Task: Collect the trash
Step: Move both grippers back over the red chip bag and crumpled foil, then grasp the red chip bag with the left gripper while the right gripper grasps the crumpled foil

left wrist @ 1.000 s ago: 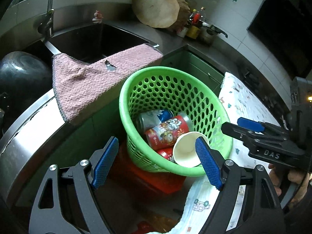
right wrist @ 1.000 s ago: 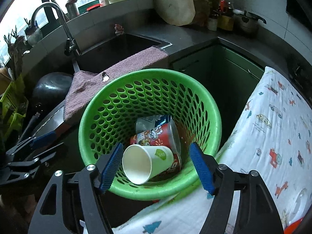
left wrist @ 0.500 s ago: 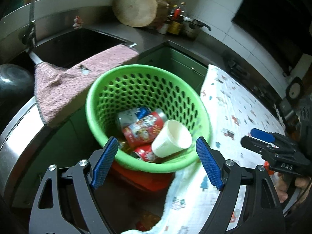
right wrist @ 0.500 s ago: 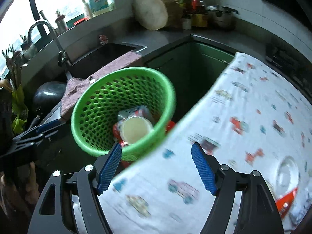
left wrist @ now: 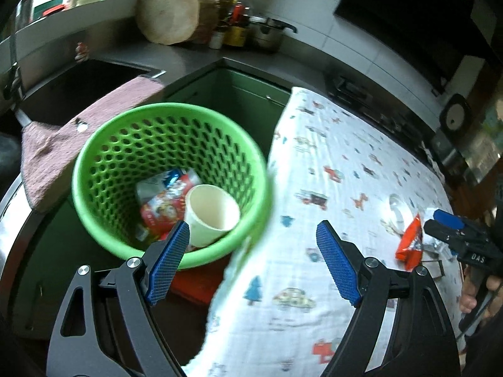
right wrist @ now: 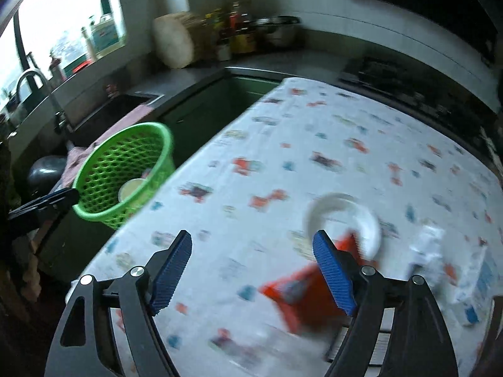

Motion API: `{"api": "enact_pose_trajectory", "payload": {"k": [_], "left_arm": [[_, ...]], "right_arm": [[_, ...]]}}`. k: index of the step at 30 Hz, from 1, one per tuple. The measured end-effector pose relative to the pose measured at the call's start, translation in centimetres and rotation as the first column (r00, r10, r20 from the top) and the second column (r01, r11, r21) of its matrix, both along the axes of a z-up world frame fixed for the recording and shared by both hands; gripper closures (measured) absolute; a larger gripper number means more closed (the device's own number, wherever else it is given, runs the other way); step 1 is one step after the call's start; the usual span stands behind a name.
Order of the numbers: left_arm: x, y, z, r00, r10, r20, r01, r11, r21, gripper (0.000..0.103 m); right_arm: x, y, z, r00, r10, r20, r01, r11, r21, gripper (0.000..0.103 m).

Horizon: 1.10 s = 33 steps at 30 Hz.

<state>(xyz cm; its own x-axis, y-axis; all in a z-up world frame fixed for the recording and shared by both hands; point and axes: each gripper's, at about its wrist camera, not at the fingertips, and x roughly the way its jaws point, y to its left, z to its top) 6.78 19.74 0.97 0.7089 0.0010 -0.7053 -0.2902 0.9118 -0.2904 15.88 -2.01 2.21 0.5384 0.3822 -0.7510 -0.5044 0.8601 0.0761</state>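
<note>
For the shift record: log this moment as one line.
left gripper: open, empty | right gripper: jaws just opening, empty, over table | paper cup: in green basket | red wrapper: on tablecloth

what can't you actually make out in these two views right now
- Right wrist view: motion blur smears the red wrapper and white dish; the wrapper's print is unreadable, and the pale items beyond cannot be identified.
- Left wrist view: the paper cup and the left gripper's finger cover part of the cans in the green basket, so their count is unclear.
- Left wrist view: the right gripper is cut off by the edge.
</note>
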Motion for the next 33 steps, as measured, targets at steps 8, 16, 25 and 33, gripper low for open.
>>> {"api": "enact_pose_trajectory", "payload": {"k": [8, 16, 25, 33], "left_arm": [[1.6, -4.4, 0.6, 0.998, -0.064, -0.008, 0.064, 0.998, 0.017, 0.021], [3.1, -8.5, 0.8, 0.991, -0.129, -0.026, 0.13, 0.991, 0.036, 0.021], [5.2, -12.2, 0.8, 0.98, -0.191, -0.055, 0.193, 0.98, 0.039, 0.02], [6.8, -15.0, 0.6, 0.967, -0.245, -0.075, 0.249, 0.968, 0.043, 0.02]], "right_arm": [[1.4, -8.4, -0.7, 0.992, -0.129, 0.001, 0.129, 0.992, -0.008, 0.017], [3.0, -13.4, -2.4, 0.977, -0.209, -0.034, 0.209, 0.978, -0.005, 0.015], [5.5, -15.3, -5.6, 0.969, -0.227, -0.098, 0.227, 0.974, -0.013, 0.015], [6.4, -15.2, -7.4, 0.97, -0.211, -0.118, 0.208, 0.977, -0.038, 0.015]]}}
